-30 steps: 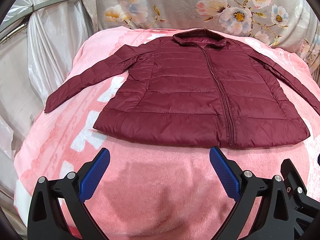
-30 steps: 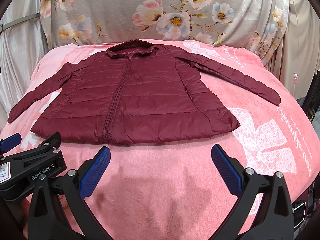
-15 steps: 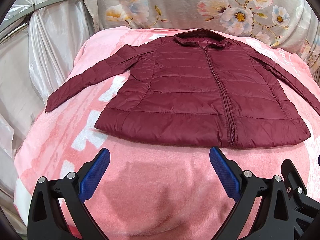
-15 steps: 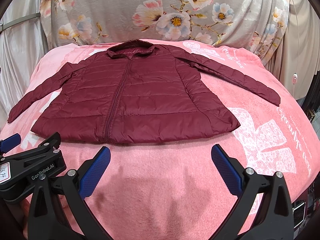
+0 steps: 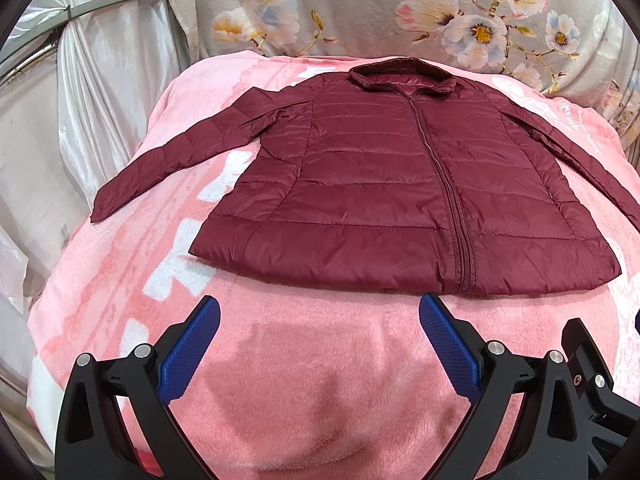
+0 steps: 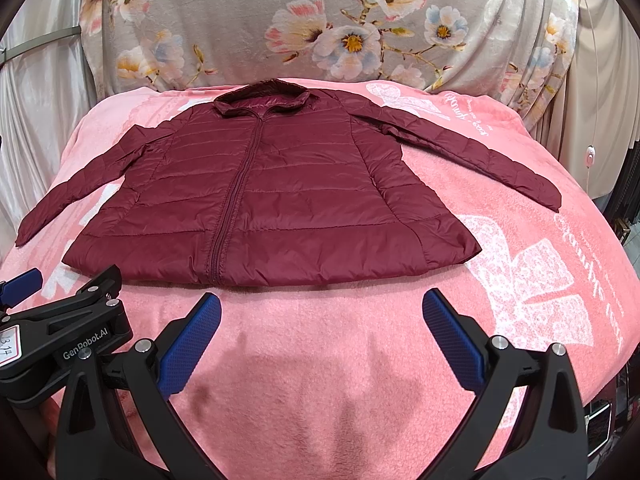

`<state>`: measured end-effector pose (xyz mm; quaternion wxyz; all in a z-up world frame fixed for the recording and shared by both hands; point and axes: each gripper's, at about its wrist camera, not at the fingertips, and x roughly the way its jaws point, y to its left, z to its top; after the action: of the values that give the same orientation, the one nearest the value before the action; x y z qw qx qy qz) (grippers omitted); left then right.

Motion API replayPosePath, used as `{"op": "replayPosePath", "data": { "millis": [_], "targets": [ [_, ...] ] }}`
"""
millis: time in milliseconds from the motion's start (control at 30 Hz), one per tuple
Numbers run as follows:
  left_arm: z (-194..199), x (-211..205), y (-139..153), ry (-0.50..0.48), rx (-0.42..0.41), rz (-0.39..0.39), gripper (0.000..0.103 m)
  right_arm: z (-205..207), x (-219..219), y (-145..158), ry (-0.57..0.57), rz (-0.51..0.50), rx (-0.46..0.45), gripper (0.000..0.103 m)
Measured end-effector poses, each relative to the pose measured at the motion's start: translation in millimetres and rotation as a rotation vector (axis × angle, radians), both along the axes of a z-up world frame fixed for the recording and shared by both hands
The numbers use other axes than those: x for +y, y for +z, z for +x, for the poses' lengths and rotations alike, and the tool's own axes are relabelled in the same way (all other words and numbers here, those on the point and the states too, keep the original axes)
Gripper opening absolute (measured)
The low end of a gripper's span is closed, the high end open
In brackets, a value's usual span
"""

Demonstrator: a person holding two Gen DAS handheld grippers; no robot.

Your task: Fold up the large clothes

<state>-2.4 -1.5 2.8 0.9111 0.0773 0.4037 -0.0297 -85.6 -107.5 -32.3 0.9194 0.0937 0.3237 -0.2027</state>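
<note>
Jacket (image 5: 384, 192): dark red, quilted, zipped shut, laid flat face up on a pink blanket (image 5: 304, 380). Collar at 12 o'clock, hem at 6 o'clock, zip running between them. In the left wrist view one sleeve (image 5: 176, 160) stretches out toward 9 o'clock and slants down toward 8; in the right wrist view the other sleeve (image 6: 472, 152) runs out toward 3 o'clock. Both sleeves lie unfolded, apart from the body below the armpits.

Blanket: pink plush with white printed lettering and a white bow figure (image 6: 532, 276) at 3 o'clock of the hem. It covers the whole surface under the jacket.

Floral cloth (image 6: 320, 20): grey with pink and white flowers, hanging behind the collar at 12 o'clock.

Left tool (image 5: 319, 312): released, blue pads (image 5: 188, 352) spread wide, empty, just short of the hem at 6 o'clock, over bare blanket. Not touching the jacket.

Right tool (image 6: 321, 310): released, pads spread wide, empty, likewise at 6 o'clock of the hem, over blanket. The left tool's black body shows at its 8 o'clock.
</note>
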Motion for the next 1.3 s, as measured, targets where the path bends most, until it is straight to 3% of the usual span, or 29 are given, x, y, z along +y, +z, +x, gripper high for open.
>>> {"op": "replayPosePath", "data": {
  "millis": [1300],
  "targets": [
    [-6, 14, -6, 0.001, 0.014, -0.006, 0.096, 4, 1, -4, -0.001, 0.005, -0.001, 0.098]
  ]
}}
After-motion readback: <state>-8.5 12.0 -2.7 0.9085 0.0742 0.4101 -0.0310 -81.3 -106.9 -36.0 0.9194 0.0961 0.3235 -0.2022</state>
